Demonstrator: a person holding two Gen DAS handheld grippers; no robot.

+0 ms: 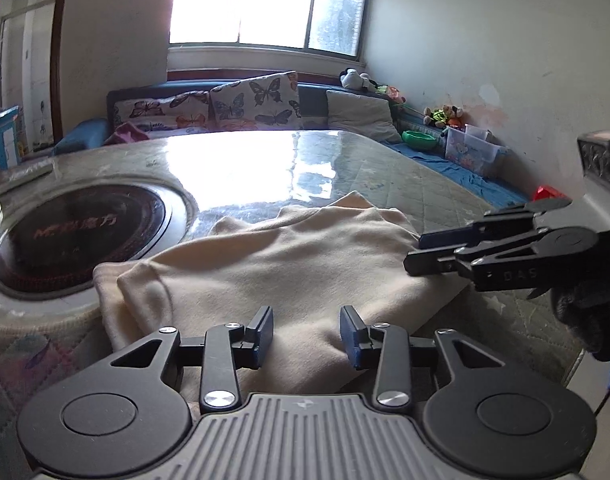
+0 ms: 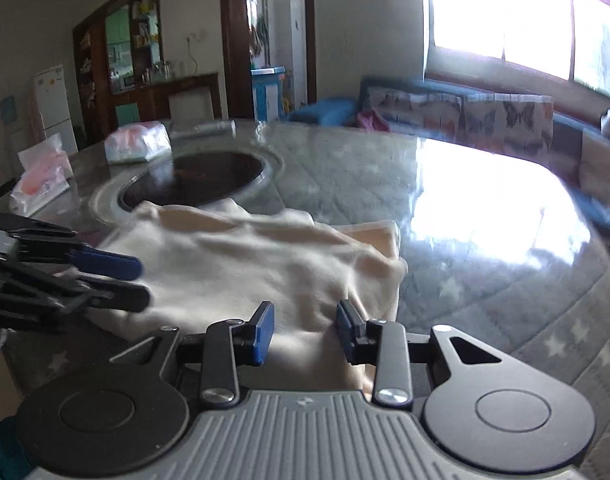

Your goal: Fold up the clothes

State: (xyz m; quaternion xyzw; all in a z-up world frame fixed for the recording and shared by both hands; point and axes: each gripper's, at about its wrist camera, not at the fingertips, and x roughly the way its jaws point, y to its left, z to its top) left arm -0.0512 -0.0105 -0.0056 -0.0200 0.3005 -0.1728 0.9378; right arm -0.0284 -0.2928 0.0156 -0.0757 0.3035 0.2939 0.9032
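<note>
A cream garment [image 1: 281, 264] lies folded over in a rumpled pile near the front edge of a glass-topped table [image 1: 265, 168]. My left gripper [image 1: 307, 334] is open just above the garment's near edge, nothing between its fingers. My right gripper [image 1: 417, 250] enters from the right at the garment's right edge. In the right wrist view the right gripper [image 2: 305, 334] is open over the garment [image 2: 245, 264], with cloth below the gap. The left gripper [image 2: 139, 280] shows at the left, jaws apart.
A round dark induction plate [image 1: 81, 232] is set in the table behind the garment. Plastic bags [image 2: 137, 142] lie at the table's far side. A sofa with butterfly cushions [image 1: 249, 100] and a window stand beyond. The table's front edge is close.
</note>
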